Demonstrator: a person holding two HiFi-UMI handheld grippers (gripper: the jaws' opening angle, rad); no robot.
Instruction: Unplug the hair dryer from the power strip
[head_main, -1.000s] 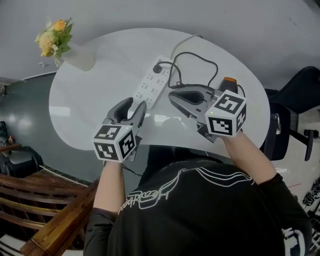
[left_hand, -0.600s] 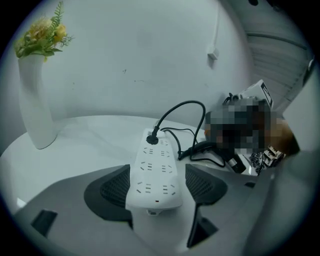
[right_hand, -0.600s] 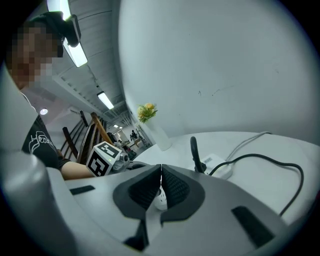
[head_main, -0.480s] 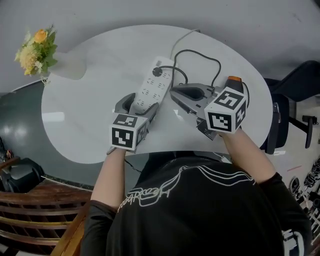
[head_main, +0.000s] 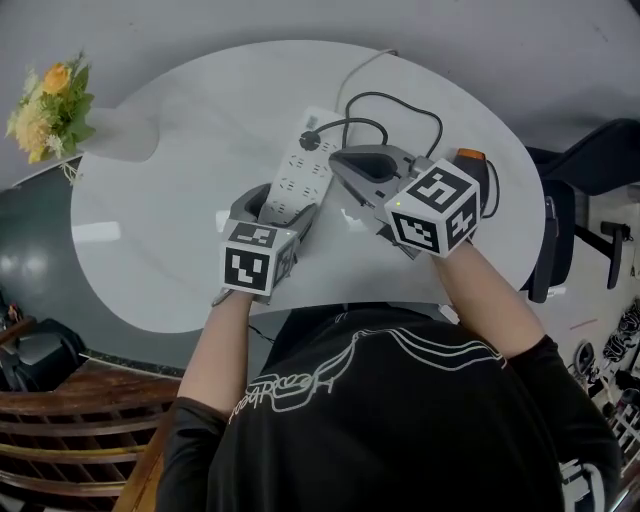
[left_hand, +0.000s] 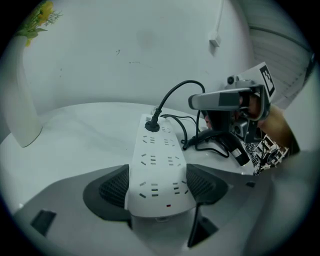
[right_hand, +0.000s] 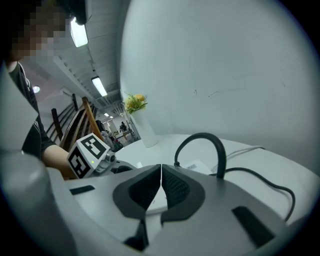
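The left arm (head_main: 222, 345) and right arm (head_main: 492, 300) reach forward, tongs tilted down over the desk (head_main: 160, 210). The left tongs (head_main: 283, 207) have just been opening and stand wide around the near end of the power strip (left_hand: 159, 160), pads just beside its sides. The right tongs (right_hand: 161, 180) are pressed together, empty, above it. The strip points away from the person, black plug (left_hand: 151, 125) at its far end. Bare desk lies to its left

White power strip (head_main: 296, 170) flat; black plug (head_main: 313, 141) seated in far-end socket.
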